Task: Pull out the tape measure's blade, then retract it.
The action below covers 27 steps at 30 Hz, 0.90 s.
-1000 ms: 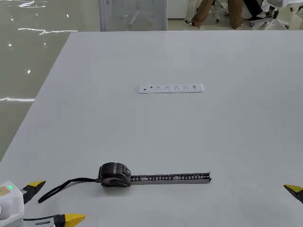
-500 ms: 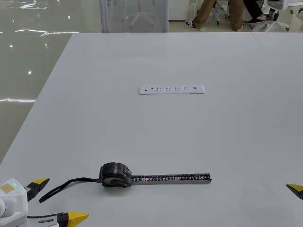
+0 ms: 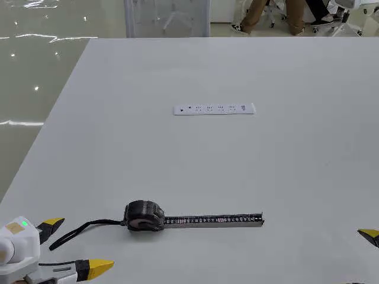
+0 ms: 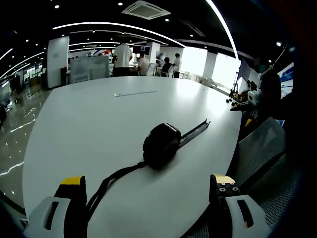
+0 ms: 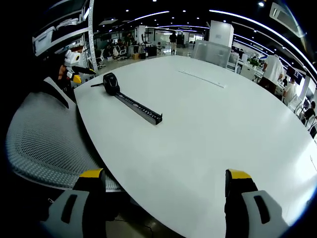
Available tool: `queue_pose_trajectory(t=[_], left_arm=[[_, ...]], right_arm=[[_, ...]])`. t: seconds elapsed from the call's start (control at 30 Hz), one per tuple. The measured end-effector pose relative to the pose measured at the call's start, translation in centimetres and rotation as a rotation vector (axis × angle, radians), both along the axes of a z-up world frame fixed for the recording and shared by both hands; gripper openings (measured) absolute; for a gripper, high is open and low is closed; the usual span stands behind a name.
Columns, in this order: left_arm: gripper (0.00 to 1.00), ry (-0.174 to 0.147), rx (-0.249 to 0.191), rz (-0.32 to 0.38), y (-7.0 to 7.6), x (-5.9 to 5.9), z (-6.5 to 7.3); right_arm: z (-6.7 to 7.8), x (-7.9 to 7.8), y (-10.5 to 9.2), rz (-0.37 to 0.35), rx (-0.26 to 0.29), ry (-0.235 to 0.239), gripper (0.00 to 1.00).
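On the table (image 3: 177, 160), tape measure (image 3: 143, 216) blade (image 3: 213, 220) points right.

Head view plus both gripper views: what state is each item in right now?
tape measure: resting on the table, ungripped
blade: extended, flat on the table
strap: slack, lying loose
left gripper: open, empty
right gripper: open, empty
power strip: flat, farther up the table

Head view was bright and even, pretty sharp, just a faint soft shadow under the tape measure (image 3: 144, 216) on the white table (image 3: 237, 165). Glossy floor (image 3: 35, 71) on the left caught streaky glare. Both gripper views were dimmer with heavy fisheye bending at the edges, ceiling light strips (image 4: 99, 23) curved into arcs, windows (image 4: 225, 69) blown out.
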<state>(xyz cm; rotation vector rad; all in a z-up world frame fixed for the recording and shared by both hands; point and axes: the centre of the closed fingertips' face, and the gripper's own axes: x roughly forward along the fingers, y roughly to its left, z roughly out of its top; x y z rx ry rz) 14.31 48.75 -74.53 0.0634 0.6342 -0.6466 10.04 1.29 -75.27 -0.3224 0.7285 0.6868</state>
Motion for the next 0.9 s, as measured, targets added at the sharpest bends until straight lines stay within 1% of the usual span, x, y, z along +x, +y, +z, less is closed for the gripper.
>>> queue_pose_trajectory(t=[0.07,0.1,0.13,0.17,0.2,0.23,0.27,0.33,0.43,0.53,0.6,0.67,0.7,0.73,0.77,0.8,0.83,0.9], left_arm=[[0.98,-0.004,0.003,0.006,-0.2,0.2,0.2],[0.97,-0.008,0.006,0.018,-0.2,0.6,0.3],[0.98,-0.005,0.010,0.048,0.0,1.0,0.3],[0.98,0.014,-0.007,0.095,0.1,1.4,0.4],[1.00,0.019,-0.028,0.104,-0.1,1.7,0.7],[1.00,0.020,-0.030,0.103,-0.3,1.9,0.9],[1.00,0.011,-0.014,0.108,-0.6,2.3,1.1],[1.00,0.003,-0.006,0.106,-1.3,2.6,1.4],[1.00,-0.007,-0.008,0.082,-3.0,3.0,1.9],[1.00,-0.012,-0.002,0.074,-4.2,3.4,1.8],[1.00,-0.008,-0.007,0.077,-5.1,3.7,1.8],[1.00,-0.007,-0.003,0.077,-5.5,4.2,1.6],[1.00,-0.007,0.003,0.085,-5.9,4.5,1.5],[1.00,-0.004,0.001,0.093,-6.2,4.6,1.5],[1.00,-0.002,-0.003,0.112,-6.6,5.0,1.4],[1.00,0.004,0.005,0.134,-6.7,5.2,1.3],[1.00,-0.006,0.011,0.155,-6.9,5.7,1.1],[1.00,-0.022,0.012,0.171,-7.3,6.0,1.2]], right_arm=[[0.2,0.2,0.1,0.001,0.004,0.000,1.00],[0.3,0.4,0.2,0.003,0.002,0.000,1.00],[0.3,0.5,0.3,0.010,0.000,0.002,1.00],[0.2,0.5,0.4,0.017,-0.012,0.013,1.00],[0.0,0.5,0.3,0.027,-0.023,0.022,1.00],[0.0,0.6,0.4,0.038,-0.034,0.027,1.00],[-0.1,0.8,0.4,0.050,-0.038,0.030,1.00],[0.1,1.0,0.6,0.067,-0.040,0.027,1.00],[0.0,1.5,0.8,0.092,-0.050,0.037,1.00],[0.1,1.9,1.2,0.124,-0.067,0.037,1.00],[0.1,2.4,1.3,0.145,-0.078,0.041,1.00],[0.2,2.8,1.4,0.167,-0.089,0.040,1.00],[0.3,3.2,1.6,0.181,-0.093,0.038,1.00],[0.4,3.4,1.7,0.189,-0.094,0.036,1.00],[0.6,3.9,2.1,0.208,-0.095,0.031,1.00],[0.7,4.1,2.4,0.224,-0.098,0.029,1.00],[0.8,4.5,2.6,0.239,-0.109,0.028,1.00],[0.8,4.9,3.1,0.261,-0.114,0.028,1.00]])
